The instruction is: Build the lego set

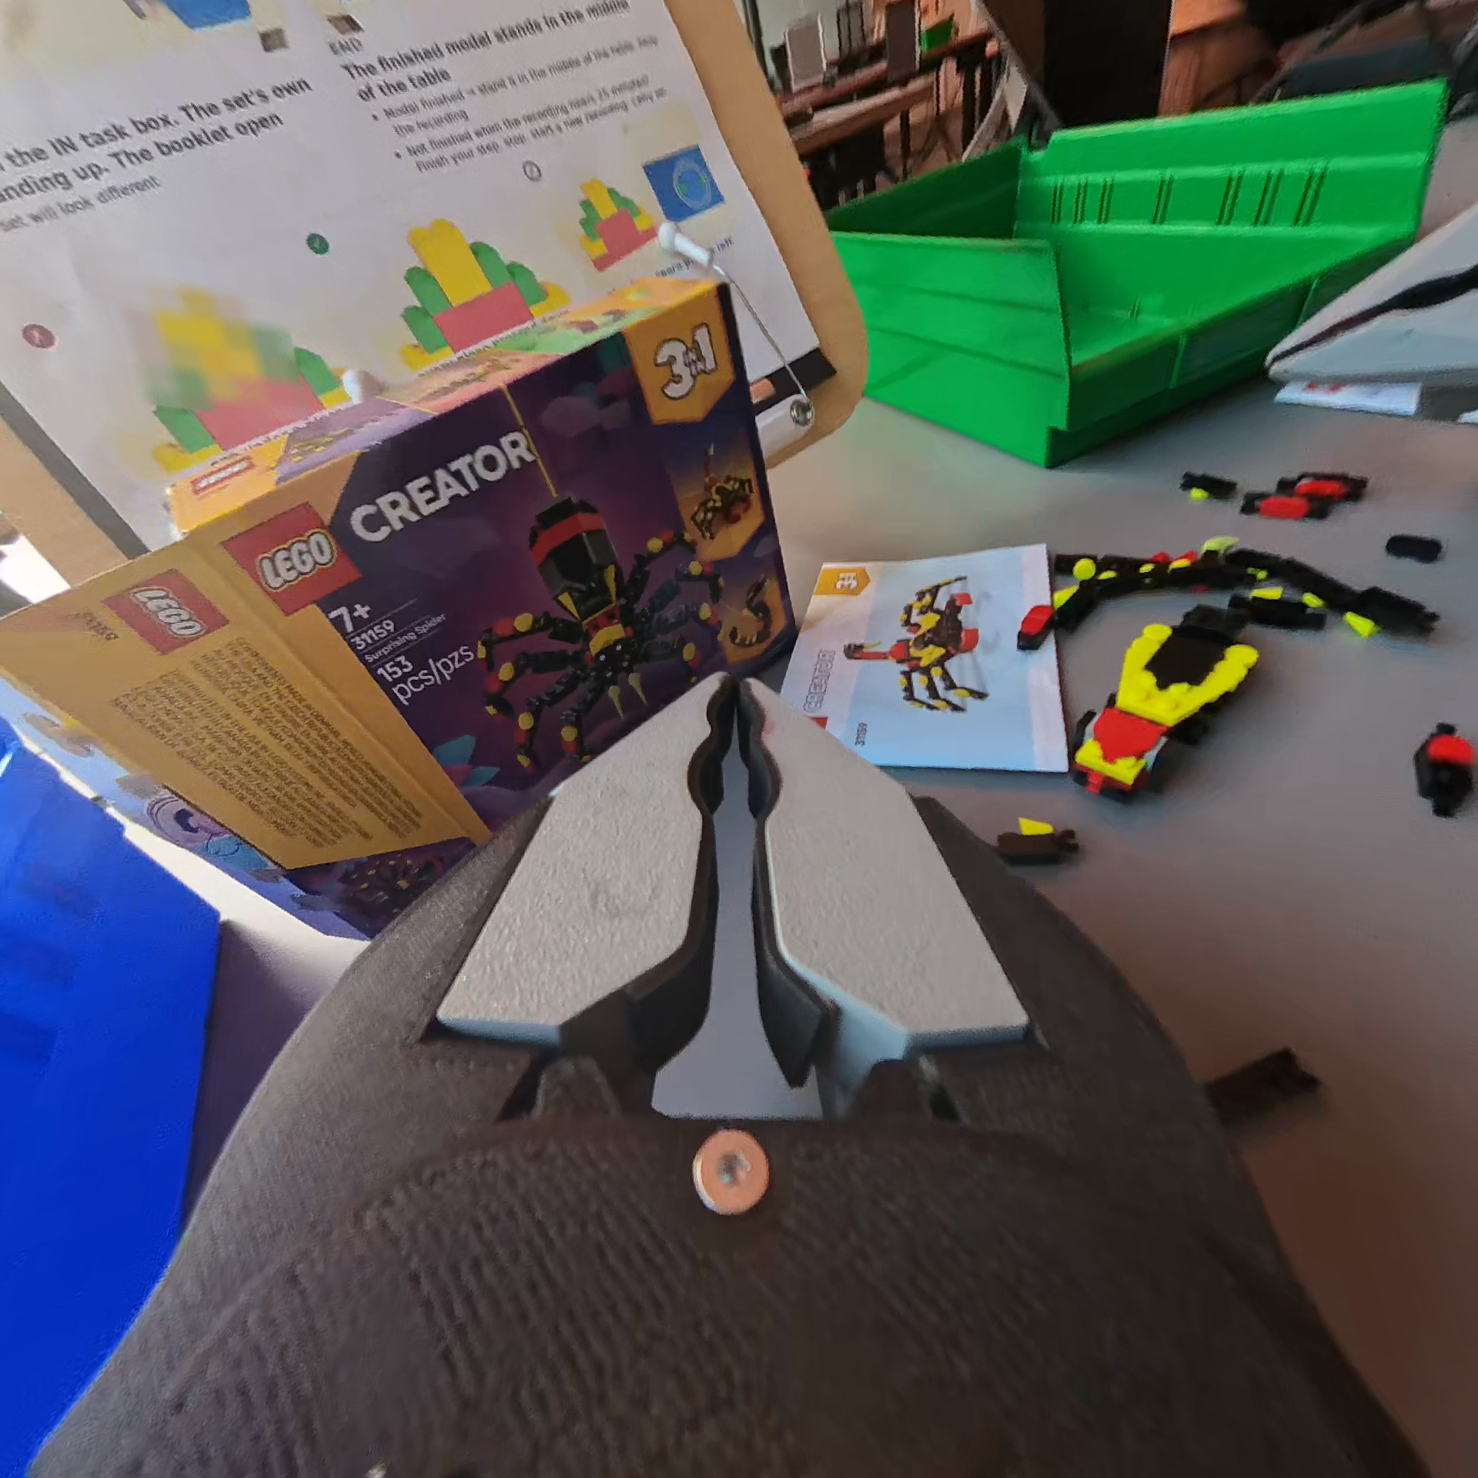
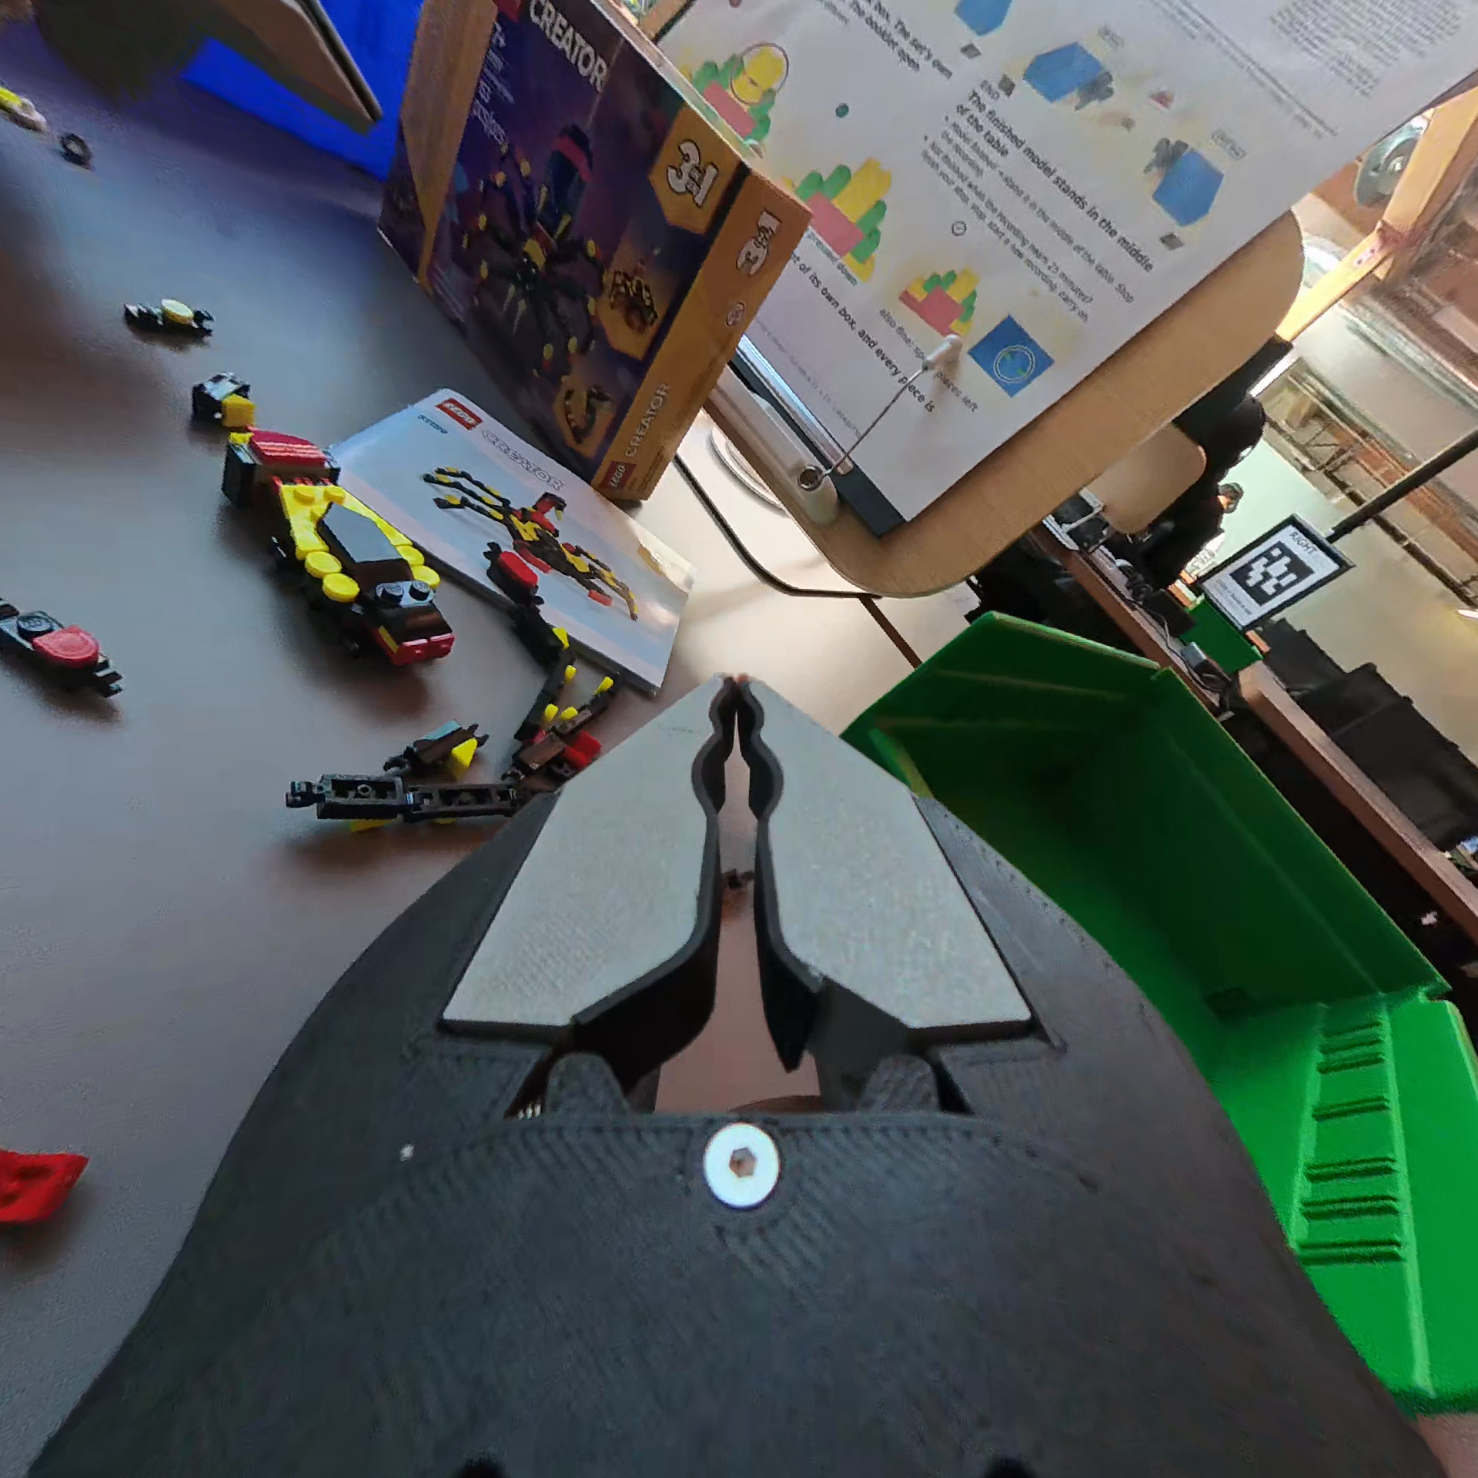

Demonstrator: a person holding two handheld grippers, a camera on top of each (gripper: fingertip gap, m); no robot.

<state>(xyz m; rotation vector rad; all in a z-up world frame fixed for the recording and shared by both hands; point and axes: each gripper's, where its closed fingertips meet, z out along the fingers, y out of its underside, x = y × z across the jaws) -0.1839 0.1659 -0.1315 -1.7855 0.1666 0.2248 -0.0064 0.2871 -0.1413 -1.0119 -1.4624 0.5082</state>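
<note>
My left gripper [image 1: 737,689] is shut with nothing between its pads, held above the table in front of the purple and yellow toy brick box [image 1: 496,592]. My right gripper [image 2: 734,681] is shut with nothing between its pads, held above the table between the instruction booklet [image 2: 520,528] and the green bin [image 2: 1120,840]. A partly built yellow, black and red brick model [image 1: 1152,704] lies beside the booklet [image 1: 936,664]; it also shows in the right wrist view [image 2: 344,552]. A long black jointed chain with yellow tips [image 1: 1248,592] lies by it, and in the right wrist view [image 2: 552,672].
Loose black, red and yellow pieces [image 1: 1288,496] are scattered on the grey table [image 1: 1200,960]. A green bin [image 1: 1160,264] stands at the back. A board with printed sheets [image 1: 400,160] stands behind the box. A blue container [image 1: 80,1000] is at the left. A red piece [image 2: 36,1184] lies near. Across from one pair of fingers to the other is roughly 20 centimetres.
</note>
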